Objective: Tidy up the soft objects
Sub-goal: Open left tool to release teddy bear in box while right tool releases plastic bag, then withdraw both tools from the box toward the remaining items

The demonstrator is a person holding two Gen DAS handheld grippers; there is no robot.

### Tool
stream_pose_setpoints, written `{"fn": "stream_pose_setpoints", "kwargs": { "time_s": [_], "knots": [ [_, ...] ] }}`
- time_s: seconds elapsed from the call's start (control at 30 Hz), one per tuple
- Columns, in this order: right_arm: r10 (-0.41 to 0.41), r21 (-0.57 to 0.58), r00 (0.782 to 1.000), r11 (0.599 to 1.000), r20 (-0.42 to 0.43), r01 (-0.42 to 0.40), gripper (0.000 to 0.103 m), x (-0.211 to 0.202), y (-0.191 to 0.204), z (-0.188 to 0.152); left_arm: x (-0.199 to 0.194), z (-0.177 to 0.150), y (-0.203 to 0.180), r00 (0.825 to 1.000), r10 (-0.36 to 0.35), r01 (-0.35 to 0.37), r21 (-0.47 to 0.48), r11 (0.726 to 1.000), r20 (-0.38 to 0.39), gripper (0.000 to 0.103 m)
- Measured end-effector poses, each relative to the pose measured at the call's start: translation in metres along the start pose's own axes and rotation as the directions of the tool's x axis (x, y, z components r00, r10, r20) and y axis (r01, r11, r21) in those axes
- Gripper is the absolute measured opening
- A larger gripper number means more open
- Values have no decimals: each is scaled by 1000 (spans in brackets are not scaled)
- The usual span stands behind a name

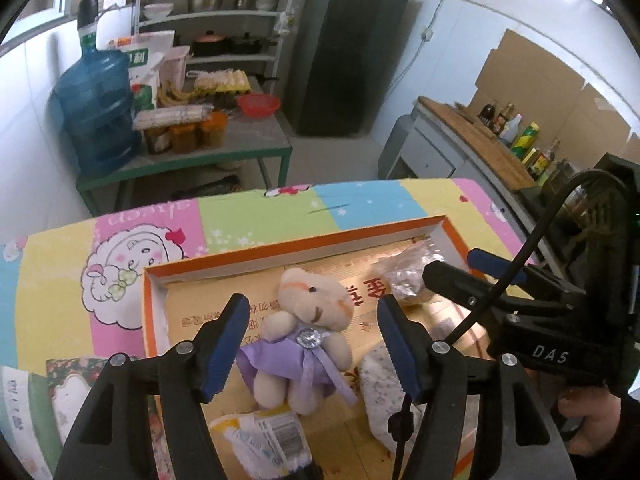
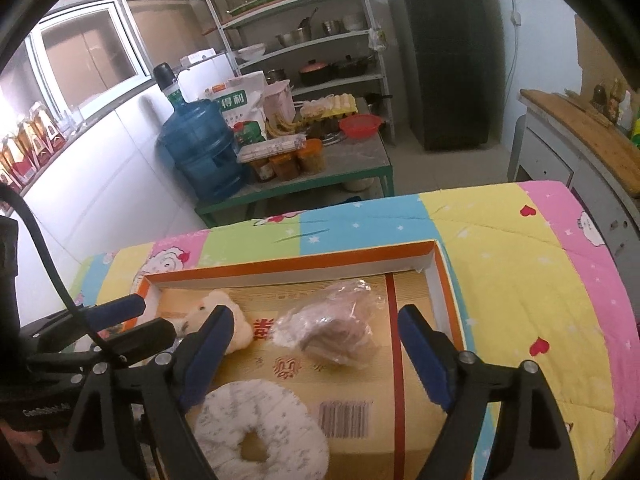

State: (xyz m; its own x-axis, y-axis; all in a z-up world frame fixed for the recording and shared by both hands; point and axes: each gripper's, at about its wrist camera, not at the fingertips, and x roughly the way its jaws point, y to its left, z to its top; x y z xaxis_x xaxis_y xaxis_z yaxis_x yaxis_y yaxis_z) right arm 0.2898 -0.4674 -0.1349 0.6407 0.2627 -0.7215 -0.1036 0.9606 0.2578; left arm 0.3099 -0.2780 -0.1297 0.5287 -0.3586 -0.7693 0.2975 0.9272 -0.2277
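A shallow orange-rimmed cardboard box point(image 1: 288, 246) lies on a colourful quilt. In it lies a cream teddy bear in a purple dress point(image 1: 308, 332), between the open fingers of my left gripper point(image 1: 312, 344), which hovers over it. A clear-wrapped brown bundle point(image 2: 336, 332) lies at the box's far right, ahead of my open, empty right gripper point(image 2: 316, 356). A white floral ring cushion point(image 2: 256, 436) lies in the box near the right gripper's left finger. The bear's head point(image 2: 224, 316) shows partly behind that finger. A white printed packet point(image 1: 268, 444) lies at the box's near edge.
The quilt point(image 2: 540, 320) covers the table around the box point(image 2: 288, 268). Behind stand a green table with a blue water jug point(image 1: 96, 108), jars and a red basket, shelves with pots, a dark fridge point(image 1: 348, 48), and a counter with bottles at right.
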Motion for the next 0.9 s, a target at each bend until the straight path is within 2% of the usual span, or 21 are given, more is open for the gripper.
{"fn": "stream_pose_setpoints", "kwargs": {
  "time_s": [0.33, 0.53, 0.9],
  "knots": [
    [-54, 11, 995, 999, 78, 53, 84, -52, 30, -11, -61, -5, -3, 993, -42, 37, 53, 998, 106, 68],
    [-111, 23, 987, 994, 120, 109, 84, -89, 59, -27, -102, -19, -1, 987, -28, 8, 125, 992, 161, 68],
    [-172, 40, 974, 985, 146, 168, 84, -130, 124, -66, -173, -57, 41, 979, -77, 49, 153, 987, 187, 68]
  ]
}}
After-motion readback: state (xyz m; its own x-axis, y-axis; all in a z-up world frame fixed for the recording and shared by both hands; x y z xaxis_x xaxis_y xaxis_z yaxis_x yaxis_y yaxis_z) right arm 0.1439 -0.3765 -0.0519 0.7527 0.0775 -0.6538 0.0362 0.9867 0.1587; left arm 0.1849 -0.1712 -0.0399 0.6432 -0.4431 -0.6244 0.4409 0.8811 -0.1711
